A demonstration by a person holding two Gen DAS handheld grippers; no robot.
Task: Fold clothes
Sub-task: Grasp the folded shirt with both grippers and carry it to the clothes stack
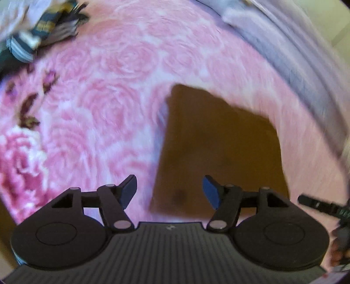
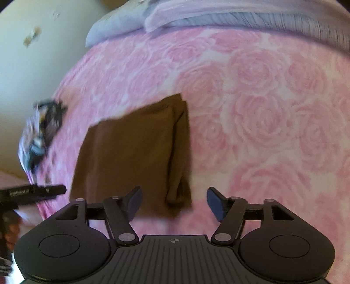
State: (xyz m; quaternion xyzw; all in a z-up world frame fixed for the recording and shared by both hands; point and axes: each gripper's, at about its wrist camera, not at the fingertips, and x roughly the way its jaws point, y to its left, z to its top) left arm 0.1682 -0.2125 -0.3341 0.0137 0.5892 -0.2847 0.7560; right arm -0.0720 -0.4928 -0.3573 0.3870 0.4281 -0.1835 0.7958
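Lying flat on the pink rose-patterned bedspread (image 2: 262, 109), the brown garment (image 2: 131, 153) is folded into a rough rectangle — plain cloth, no print that we can see, with a thicker doubled band of fabric running down its right side in the right wrist view. Its far edge slants, and the near right corner bunches into a small ridge. In the left wrist view the same brown garment (image 1: 218, 148) is badly blurred, so we can only say its left edge seems to stand slightly raised off the spread.

Our left gripper (image 1: 169, 192) hangs above the garment's near left corner with its jaws spread and nothing between them; our right gripper (image 2: 175, 204) hangs over the near right corner, jaws likewise released and empty. Neither touches the cloth.

To the right of the garment the bedspread lies open and bare — wide room there. On the left, a heap of striped and dark clothes (image 2: 41, 131) sits near the bed's edge, apart from the brown piece. Along the far side runs a lilac sheet (image 2: 240, 17), well clear of the garment.
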